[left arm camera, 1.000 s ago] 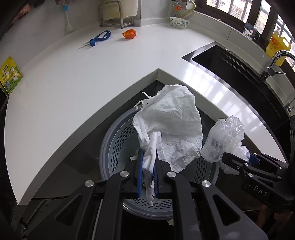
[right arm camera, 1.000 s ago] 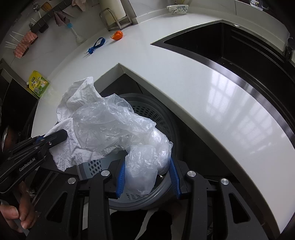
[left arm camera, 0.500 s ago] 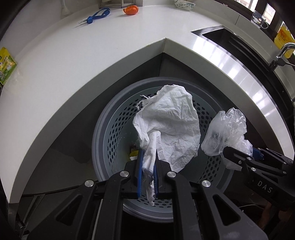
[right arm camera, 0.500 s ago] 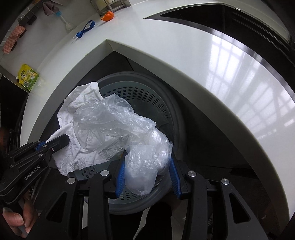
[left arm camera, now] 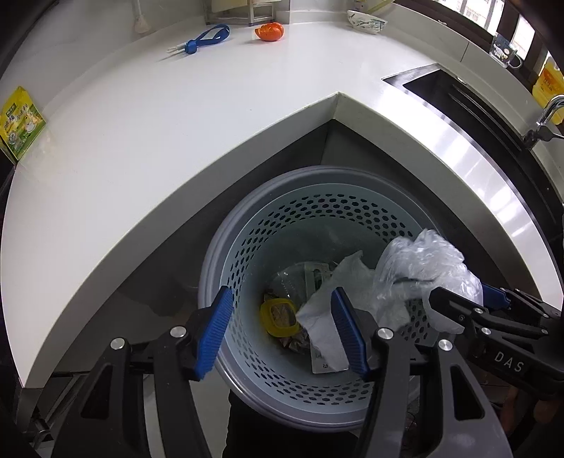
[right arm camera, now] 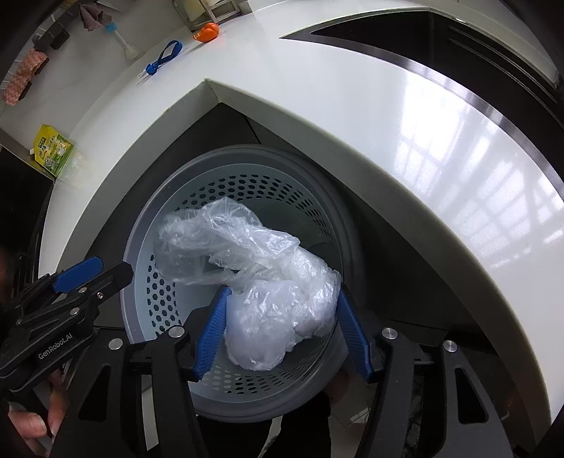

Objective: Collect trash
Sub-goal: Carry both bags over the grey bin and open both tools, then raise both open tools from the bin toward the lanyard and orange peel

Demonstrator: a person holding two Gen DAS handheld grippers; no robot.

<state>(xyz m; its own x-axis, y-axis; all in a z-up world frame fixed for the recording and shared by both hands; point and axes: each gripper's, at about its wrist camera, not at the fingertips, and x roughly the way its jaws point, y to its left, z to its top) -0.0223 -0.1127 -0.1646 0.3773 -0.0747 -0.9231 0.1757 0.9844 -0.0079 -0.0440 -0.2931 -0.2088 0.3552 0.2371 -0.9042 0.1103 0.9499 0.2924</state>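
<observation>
My left gripper [left arm camera: 282, 331] hangs over a grey perforated bin [left arm camera: 211, 282]; its jaws are opening and nothing is between the blue pads. The crumpled white paper [left arm camera: 324, 317] lies loose inside the bin, beside a yellow lid [left arm camera: 278, 315] and other scraps. My right gripper [right arm camera: 282, 331] is over the same bin [right arm camera: 141, 246], its jaws opening. The clear plastic bag [right arm camera: 278, 310] is still between its pads, with small gaps at each side. Each wrist view shows the other tool: the right gripper [left arm camera: 465, 297] under the bag [left arm camera: 423, 271], and the left gripper [right arm camera: 102, 273].
The bin stands on the floor in the inner corner of a white counter [left arm camera: 176, 123]. A dark sink [left arm camera: 458, 102] is at the right. A blue-handled tool [left arm camera: 201, 40], an orange item [left arm camera: 269, 31] and a yellow-green packet [left arm camera: 21, 123] lie on the counter. A hand [right arm camera: 35, 422] holds the left tool.
The left jaws opened and the white paper dropped into the bin. The right jaws widened around the plastic bag. Both grippers sank closer to the bin.
</observation>
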